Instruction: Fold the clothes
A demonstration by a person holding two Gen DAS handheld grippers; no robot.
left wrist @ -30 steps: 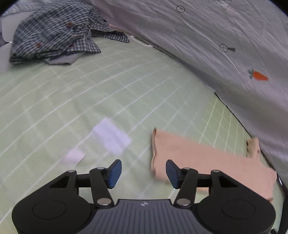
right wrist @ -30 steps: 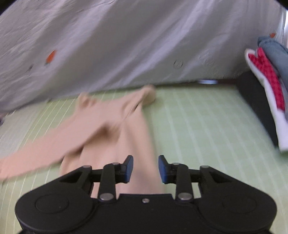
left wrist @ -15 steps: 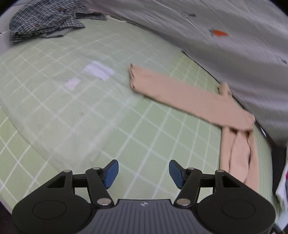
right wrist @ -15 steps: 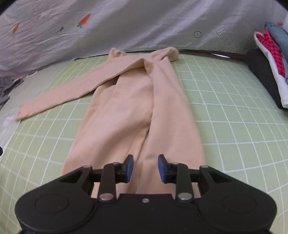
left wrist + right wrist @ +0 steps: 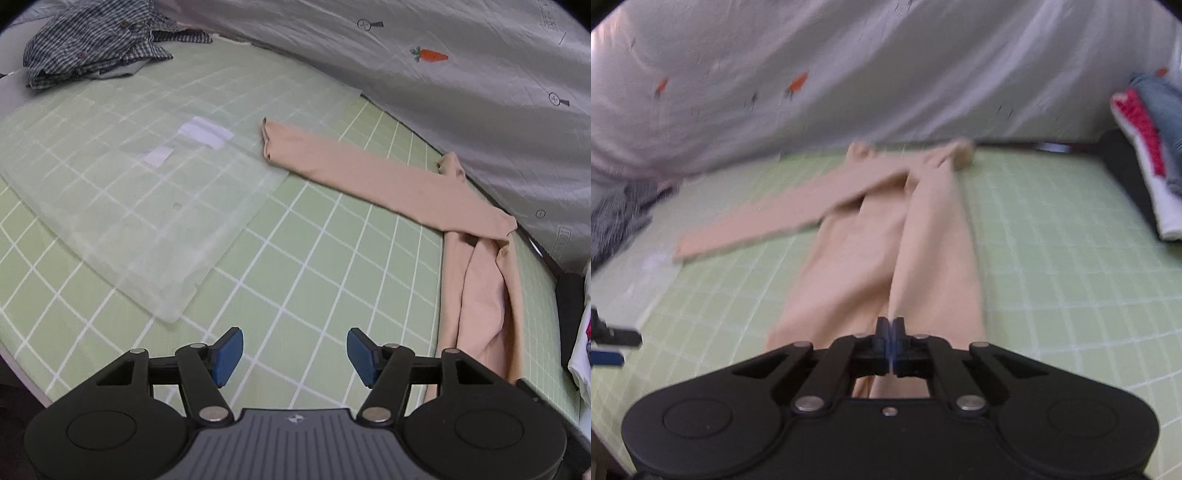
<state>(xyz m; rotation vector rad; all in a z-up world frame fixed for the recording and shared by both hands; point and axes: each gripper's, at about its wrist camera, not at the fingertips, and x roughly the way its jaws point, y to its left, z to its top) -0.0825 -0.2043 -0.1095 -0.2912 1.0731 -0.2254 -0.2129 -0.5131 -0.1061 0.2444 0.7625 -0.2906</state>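
Right wrist view: right gripper [image 5: 889, 334] jaws just snapped fully shut at frame bottom centre, low over near hem of beige top [image 5: 886, 258]; whether cloth is pinched, cannot tell. Top's long axis runs straight up-frame from tongs; one sleeve angles to left.

Left wrist view: left gripper [image 5: 293, 354] jaws wide apart, empty, over bare green grid mat [image 5: 295, 258]. Beige top lies at right of frame, sleeve reaching to upper centre. Right gripper judged nearer.
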